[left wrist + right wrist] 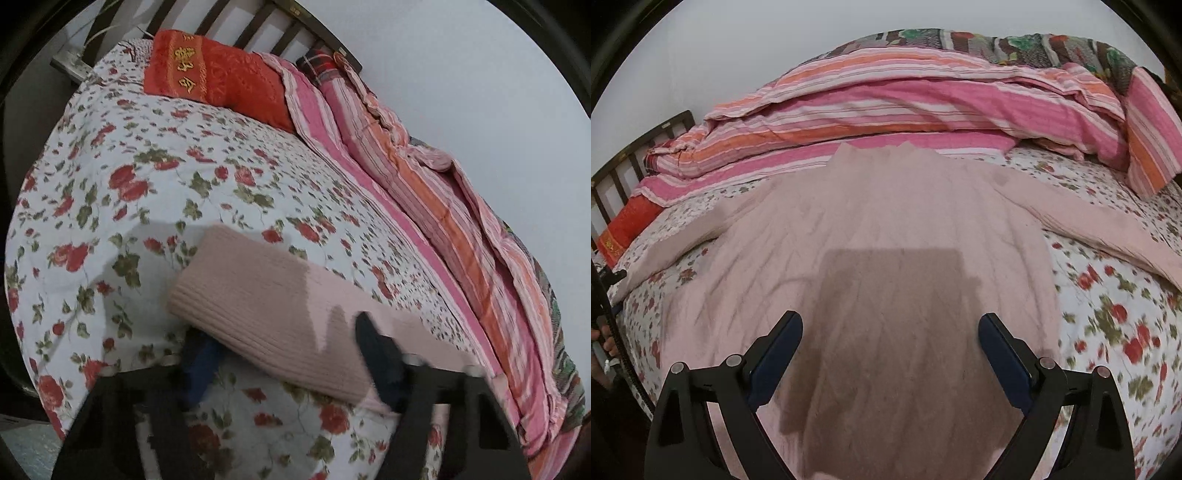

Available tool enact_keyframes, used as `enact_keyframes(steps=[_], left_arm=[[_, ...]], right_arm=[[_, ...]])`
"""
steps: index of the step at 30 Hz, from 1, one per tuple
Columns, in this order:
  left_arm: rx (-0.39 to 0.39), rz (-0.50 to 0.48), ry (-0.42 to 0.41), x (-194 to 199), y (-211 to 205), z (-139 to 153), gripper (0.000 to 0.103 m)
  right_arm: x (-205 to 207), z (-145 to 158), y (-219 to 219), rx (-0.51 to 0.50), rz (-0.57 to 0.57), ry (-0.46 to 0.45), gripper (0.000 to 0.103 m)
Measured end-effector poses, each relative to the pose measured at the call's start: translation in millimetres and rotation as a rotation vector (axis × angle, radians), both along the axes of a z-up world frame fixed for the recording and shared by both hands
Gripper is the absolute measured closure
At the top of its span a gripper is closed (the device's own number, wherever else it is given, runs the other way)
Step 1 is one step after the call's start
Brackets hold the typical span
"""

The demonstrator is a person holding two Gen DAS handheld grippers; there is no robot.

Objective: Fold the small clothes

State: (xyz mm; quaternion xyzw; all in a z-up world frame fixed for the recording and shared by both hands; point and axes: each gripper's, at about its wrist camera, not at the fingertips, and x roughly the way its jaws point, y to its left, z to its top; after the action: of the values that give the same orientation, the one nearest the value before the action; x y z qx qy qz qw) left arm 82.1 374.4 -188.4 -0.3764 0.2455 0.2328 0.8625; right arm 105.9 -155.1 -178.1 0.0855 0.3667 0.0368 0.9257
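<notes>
Pink knit sweater (pixel 886 229) spread flat on the bed, directly ahead of and beneath the right gripper (pixel 890 354).

Judged soft, light and limp: the ribbed knit will sag and stretch, so grip at a cuff or hem edge, not mid-panel. Right gripper: jaws wide, empty, above the body panel; one sleeve (pixel 1108 236) runs out to its right. Left gripper (pixel 288 354): jaws apart, the ribbed sleeve end (pixel 258 295) lying between the blurred fingers; closure on it cannot be confirmed. Beneath lies a quilted floral bedspread (pixel 147 155); beyond, a striped folded quilt (pixel 886 99) and an orange pillow (pixel 221 77).
</notes>
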Motion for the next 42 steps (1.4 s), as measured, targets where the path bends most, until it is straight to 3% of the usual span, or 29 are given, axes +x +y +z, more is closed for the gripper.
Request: enact_keyframes(steps=[1, 2, 3, 8, 13, 20, 24, 31, 35, 38, 40, 42], left_arm=[[0.000, 0.002, 0.005, 1.4, 1.6, 0.8, 0.067], [0.001, -0.007, 0.008, 4.0, 3.3, 2.1, 0.088], [0.003, -0.023, 0.013, 7.0, 4.3, 4.3, 0.096], [0.077, -0.077, -0.033, 12.6, -15.8, 38.0, 0.096], [0.180, -0.196, -0.092, 33.6, -68.4, 84.3, 0.096], [0.263, -0.441, -0.174, 91.0, -194.8, 141.5, 0.096], [0.294, -0.575, -0.196, 119.1, -282.2, 155.0, 0.096], [0.271, -0.824, -0.159, 146.4, -434.9, 125.7, 0.096], [0.233, -0.954, -0.053, 150.9, -499.7, 80.6, 0.096], [0.220, -1.026, 0.051, 149.8, -521.5, 51.2, 0.094], [0.212, -1.048, 0.112, 148.7, -521.2, 42.0, 0.084], [0.202, -1.032, 0.123, 144.1, -511.4, 42.6, 0.063]], right_arm=[[1.1, 0.5, -0.1, 0.001, 0.002, 0.000, 0.008], [3.0, 1.2, -0.8, 0.003, 0.004, -0.002, 0.008], [4.9, 2.0, -1.8, 0.006, 0.007, -0.003, 0.008], [8.3, 6.5, -9.6, 0.026, 0.012, -0.017, 0.008], [2.0, 11.3, -27.0, 0.046, 0.004, -0.032, 0.008], [-20.0, 16.7, -74.0, 0.050, -0.062, -0.066, 0.008], [-38.4, 14.5, -108.3, 0.064, -0.112, -0.087, 0.008], [-66.2, 0.8, -159.7, 0.039, -0.199, -0.051, 0.008], [-83.9, -1.4, -178.1, 0.015, -0.238, -0.049, 0.008], [-90.5, -4.2, -185.4, -0.001, -0.252, -0.042, 0.008], [-90.5, -6.3, -187.5, -0.001, -0.256, -0.035, 0.008], [-88.2, -8.5, -186.5, 0.004, -0.252, -0.028, 0.008]])
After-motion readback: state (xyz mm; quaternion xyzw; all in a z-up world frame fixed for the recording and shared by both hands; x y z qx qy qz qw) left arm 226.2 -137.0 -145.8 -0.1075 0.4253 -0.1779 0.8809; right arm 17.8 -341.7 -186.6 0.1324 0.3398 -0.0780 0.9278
